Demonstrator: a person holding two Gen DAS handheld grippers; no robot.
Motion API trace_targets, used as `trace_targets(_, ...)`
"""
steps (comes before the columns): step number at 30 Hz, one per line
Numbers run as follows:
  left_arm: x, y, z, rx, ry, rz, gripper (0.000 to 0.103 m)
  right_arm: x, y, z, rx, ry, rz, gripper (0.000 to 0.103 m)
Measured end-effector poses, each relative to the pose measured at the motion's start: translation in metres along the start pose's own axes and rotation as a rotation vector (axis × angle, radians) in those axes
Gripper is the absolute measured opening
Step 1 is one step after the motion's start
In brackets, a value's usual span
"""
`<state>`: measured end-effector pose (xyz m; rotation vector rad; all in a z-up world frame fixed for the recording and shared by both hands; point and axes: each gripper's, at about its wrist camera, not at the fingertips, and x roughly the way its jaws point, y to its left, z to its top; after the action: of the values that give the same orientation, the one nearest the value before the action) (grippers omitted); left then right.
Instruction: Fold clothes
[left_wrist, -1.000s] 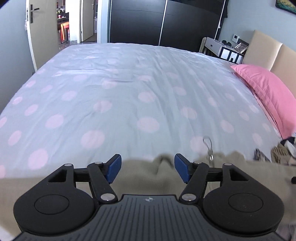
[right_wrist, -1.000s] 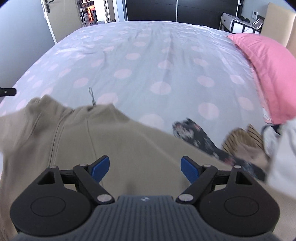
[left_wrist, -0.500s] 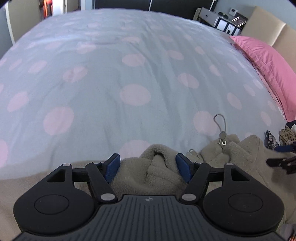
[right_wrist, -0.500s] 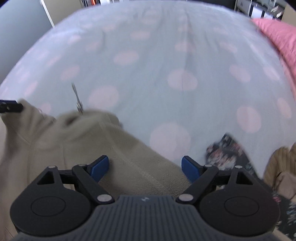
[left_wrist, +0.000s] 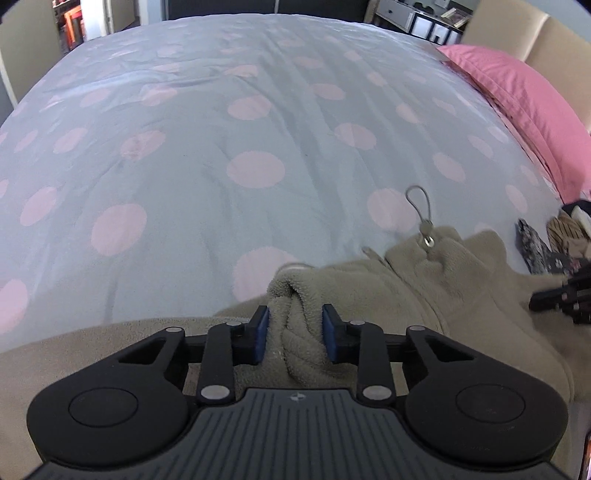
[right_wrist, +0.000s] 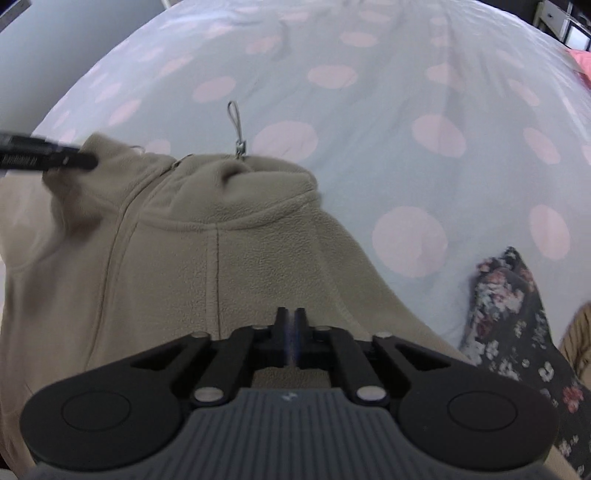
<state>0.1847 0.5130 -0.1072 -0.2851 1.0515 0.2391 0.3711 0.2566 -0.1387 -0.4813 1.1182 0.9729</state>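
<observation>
The left claw (left_wrist: 294, 334) sits low over the near edge of the bed (left_wrist: 258, 147), pointing forward along the duvet, its blue pads pressed in on a bunched roll of the beige fleece jacket (left_wrist: 424, 291) at the collar's left end. The right claw (right_wrist: 290, 325) reaches forward over the jacket's shoulder, its fingers drawn together until only a thin slit shows between them; the fleece (right_wrist: 221, 258) lies right under the tips, but whether any cloth is pinched in that slit cannot be told.

The jacket lies spread on the near part of the dotted duvet, collar away from the cameras, with the zipper pull (right_wrist: 236, 129) and its cord loop resting on the sheet past the collar. To the right of it lies a dark floral garment (right_wrist: 517, 314) (only partly in frame) and beside that a tan striped piece (left_wrist: 565, 229), cut off by the edge. A pink pillow (left_wrist: 524, 110) lies at the head of the bed. The jacket's sleeves and hem are hidden under the claw bodies.
</observation>
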Motion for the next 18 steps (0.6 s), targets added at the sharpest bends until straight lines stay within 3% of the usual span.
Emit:
trace_targets(1,-0.005,-0.002,-0.005,0.010,0.001,-0.005,0.025,-0.004,-0.002,-0.001,0.007,-0.008,-0.009,0.046)
trace_targets(3,-0.016,-0.005,-0.016,0.022,0.002,-0.017,0.023,-0.010,-0.006,-0.005,0.022,-0.024,-0.027,0.059)
trace_targets(8,-0.034,-0.012,-0.051,0.040,0.043,-0.070,0.020,-0.027,-0.013,-0.012,0.044,-0.054,-0.066,0.063)
trace_targets(11,-0.033,-0.022,-0.078,0.085,0.135,-0.084,0.019,-0.036,-0.010,-0.015,0.033,-0.065,-0.076,0.070)
trace_targets(15,-0.016,-0.025,-0.108,0.095,0.248,-0.069,0.015,-0.044,-0.003,-0.014,0.028,-0.088,-0.081,0.075)
trace_targets(18,-0.006,-0.028,-0.113,0.110,0.260,-0.047,0.015,-0.046,0.004,-0.010,0.034,-0.107,-0.092,0.078)
